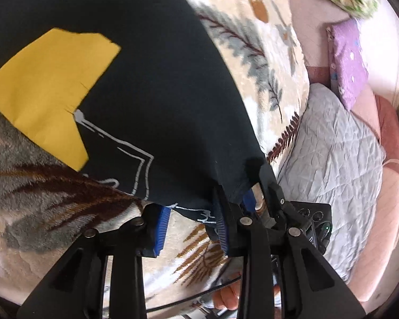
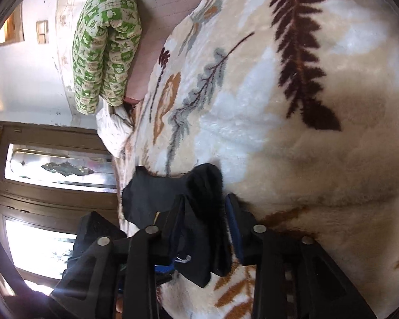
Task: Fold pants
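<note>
The pants (image 1: 151, 87) are black with a yellow patch and white printed lines, spread over a leaf-patterned fleece blanket (image 1: 255, 61). My left gripper (image 1: 191, 220) is open; the pants' near edge hangs just in front of its blue pads (image 1: 161, 228). In the left wrist view my right gripper (image 1: 252, 194) pinches the pants' corner. In the right wrist view my right gripper (image 2: 203, 220) is shut on a bunched black fold of the pants (image 2: 196, 202), just above the blanket (image 2: 292, 133).
A grey quilted pillow (image 1: 337, 175) and a purple pillow (image 1: 348, 61) lie to the right of the blanket. A green patterned folded quilt (image 2: 106, 42) stands at the bed's far end. A wooden glass-door cabinet (image 2: 50, 175) stands beside the bed.
</note>
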Demonstrator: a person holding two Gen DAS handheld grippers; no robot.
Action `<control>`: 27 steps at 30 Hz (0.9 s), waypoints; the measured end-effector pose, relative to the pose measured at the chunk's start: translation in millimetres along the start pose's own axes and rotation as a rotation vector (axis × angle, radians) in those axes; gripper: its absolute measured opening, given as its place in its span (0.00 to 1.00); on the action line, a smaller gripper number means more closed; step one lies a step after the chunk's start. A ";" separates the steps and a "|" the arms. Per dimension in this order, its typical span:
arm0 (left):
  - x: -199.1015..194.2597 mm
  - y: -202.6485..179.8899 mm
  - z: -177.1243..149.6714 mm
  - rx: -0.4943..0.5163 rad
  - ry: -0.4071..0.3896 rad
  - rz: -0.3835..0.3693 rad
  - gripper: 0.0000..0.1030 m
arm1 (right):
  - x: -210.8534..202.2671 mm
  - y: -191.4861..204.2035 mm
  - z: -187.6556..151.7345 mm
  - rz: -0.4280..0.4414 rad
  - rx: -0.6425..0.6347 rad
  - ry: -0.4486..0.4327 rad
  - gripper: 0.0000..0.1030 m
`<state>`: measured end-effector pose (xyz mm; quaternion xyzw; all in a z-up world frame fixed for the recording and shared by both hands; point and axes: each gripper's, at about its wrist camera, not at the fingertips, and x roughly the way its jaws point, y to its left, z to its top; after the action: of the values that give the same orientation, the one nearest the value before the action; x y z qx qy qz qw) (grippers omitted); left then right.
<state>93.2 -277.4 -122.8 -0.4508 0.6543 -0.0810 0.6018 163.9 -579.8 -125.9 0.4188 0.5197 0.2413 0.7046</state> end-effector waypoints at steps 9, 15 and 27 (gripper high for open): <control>0.2 -4.5 9.0 0.088 0.064 0.018 0.05 | 13.1 20.8 4.4 -0.107 -0.049 -0.034 0.15; -6.3 -10.5 9.3 0.109 0.086 -0.014 0.05 | 2.7 45.8 -1.1 -0.174 -0.075 -0.052 0.13; -54.7 -14.1 17.0 0.124 0.108 -0.137 0.05 | -0.3 127.9 -4.5 -0.313 -0.131 -0.061 0.13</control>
<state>107.6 -240.6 -79.1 -0.4516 0.6470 -0.1865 0.5854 171.8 -510.4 -18.7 0.2929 0.5401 0.1490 0.7748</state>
